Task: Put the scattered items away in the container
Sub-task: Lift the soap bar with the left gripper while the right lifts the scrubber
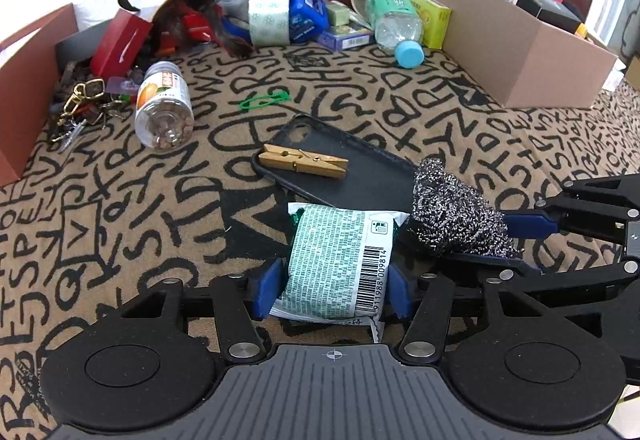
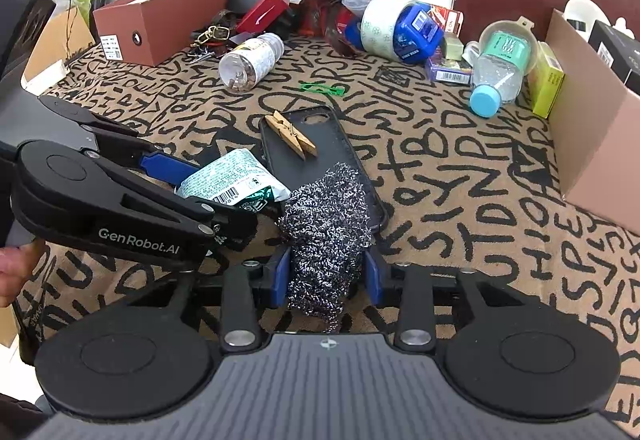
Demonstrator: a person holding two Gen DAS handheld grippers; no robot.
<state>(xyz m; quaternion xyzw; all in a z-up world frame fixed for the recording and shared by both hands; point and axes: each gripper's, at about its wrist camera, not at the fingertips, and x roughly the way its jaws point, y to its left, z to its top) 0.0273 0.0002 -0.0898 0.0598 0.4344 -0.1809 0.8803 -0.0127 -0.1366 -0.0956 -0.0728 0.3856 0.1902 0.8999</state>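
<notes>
Holding two items, one per claw. Left claw (image 1: 332, 290): blue pads closed on a green-and-white packet (image 1: 336, 264) with a barcode, low over the lettered cloth (image 1: 120, 200) on the desk. Right claw (image 2: 328, 276): closed on a steel wool scourer (image 2: 326, 228), just beside the packet. Ahead I log a black phone case (image 2: 324, 144) lying flat, a wooden clothespin (image 2: 291, 135) resting on it. Further back: a green clip (image 1: 264, 100), a pill jar (image 1: 164, 108) on its side, a water bottle (image 1: 396, 22) with blue cap. Cardboard box (image 1: 516, 40), the container, stands at far right, already holding goods.
</notes>
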